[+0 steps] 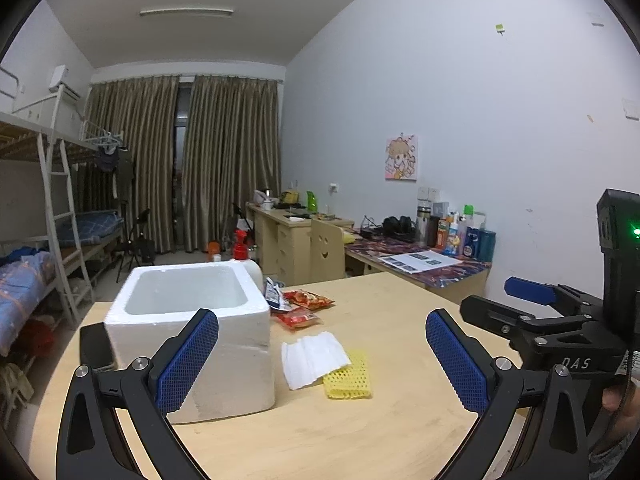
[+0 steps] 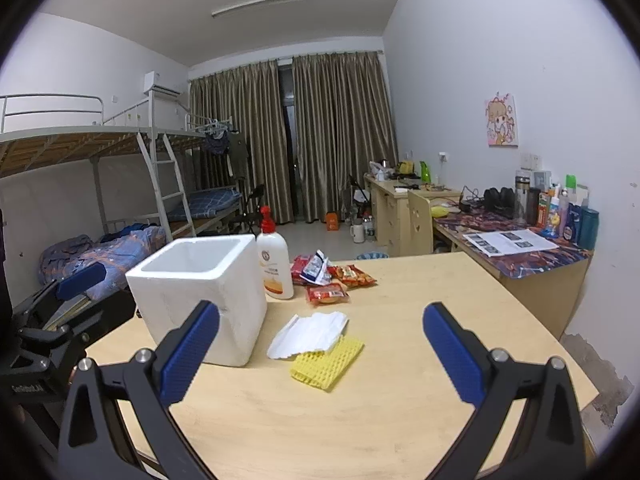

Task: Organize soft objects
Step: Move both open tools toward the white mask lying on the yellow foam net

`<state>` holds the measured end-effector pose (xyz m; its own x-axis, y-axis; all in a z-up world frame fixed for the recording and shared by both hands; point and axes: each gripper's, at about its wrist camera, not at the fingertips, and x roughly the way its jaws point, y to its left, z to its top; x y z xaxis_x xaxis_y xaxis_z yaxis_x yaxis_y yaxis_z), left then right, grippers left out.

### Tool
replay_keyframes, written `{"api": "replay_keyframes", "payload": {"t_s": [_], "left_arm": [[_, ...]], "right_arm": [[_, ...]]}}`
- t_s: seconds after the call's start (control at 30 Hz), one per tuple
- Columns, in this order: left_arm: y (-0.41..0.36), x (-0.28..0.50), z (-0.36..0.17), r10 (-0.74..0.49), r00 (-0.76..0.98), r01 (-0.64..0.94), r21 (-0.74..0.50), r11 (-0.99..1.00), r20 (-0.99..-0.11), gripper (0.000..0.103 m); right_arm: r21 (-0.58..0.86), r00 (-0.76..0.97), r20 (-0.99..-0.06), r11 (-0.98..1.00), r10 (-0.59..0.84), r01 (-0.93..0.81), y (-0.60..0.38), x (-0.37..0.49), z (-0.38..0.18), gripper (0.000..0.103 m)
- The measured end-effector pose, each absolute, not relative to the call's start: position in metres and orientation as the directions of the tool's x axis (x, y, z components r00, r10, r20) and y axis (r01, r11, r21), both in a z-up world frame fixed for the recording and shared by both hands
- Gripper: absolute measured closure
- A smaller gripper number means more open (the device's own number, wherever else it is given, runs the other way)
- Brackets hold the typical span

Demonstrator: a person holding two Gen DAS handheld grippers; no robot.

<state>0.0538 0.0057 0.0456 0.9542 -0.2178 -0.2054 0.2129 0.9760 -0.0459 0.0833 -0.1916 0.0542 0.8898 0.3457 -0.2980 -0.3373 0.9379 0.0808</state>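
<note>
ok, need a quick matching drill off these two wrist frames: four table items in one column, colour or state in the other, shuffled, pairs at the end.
Items:
1. foam box
2. mesh sleeve
3. lotion bottle
4. left claw

Descriptions:
A. yellow, lying flat, partly under the white foam sheet
B. open, holding nothing
C. white, open top, nothing visible inside
D. upright behind the box, red pump

Pairs: 1-C, 2-A, 3-D, 4-B
</note>
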Motion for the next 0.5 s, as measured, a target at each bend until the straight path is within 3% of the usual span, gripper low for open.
{"api": "replay_keyframes", "payload": {"t_s": [0.5], "left_arm": [[-0.008, 0.092, 0.029, -0.275, 0.916, 0.269, -0.061, 0.961, -0.293, 0.0]], "right_arm": [[0.101, 0.854, -0.383, 0.935, 0.351, -0.34, -0.207, 0.106, 0.034, 0.0]]}}
